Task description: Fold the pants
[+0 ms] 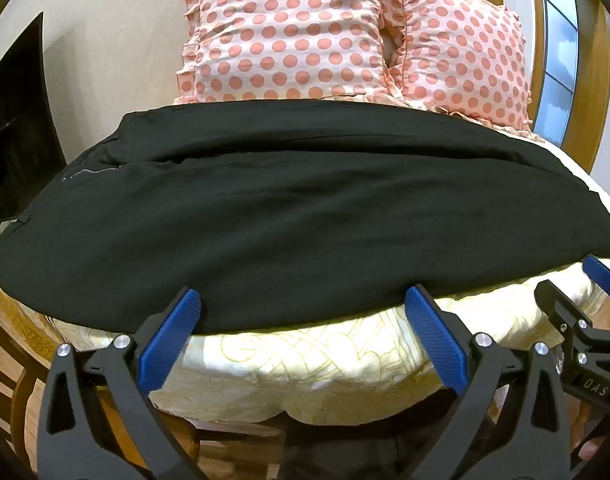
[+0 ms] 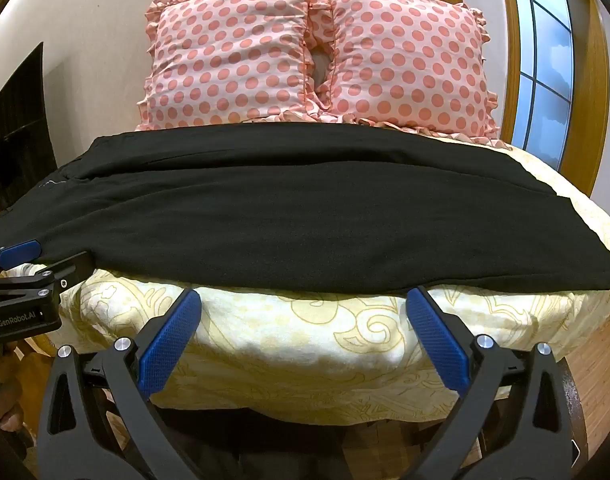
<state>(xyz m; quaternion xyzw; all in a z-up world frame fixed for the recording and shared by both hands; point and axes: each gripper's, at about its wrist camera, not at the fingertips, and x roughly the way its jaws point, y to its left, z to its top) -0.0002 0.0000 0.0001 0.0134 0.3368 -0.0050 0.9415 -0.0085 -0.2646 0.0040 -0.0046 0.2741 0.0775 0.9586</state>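
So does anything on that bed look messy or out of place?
Nothing stands out. The black pants lie flat across the bed, below two tidy polka-dot pillows; only soft creases show near the waistband.

Off to the right of your left tongs, the black plastic body of the right gripper carries pale letters reading "DAS". Left of your right tongs, the black housing of the left gripper reads "GenRobot.AI" in white.
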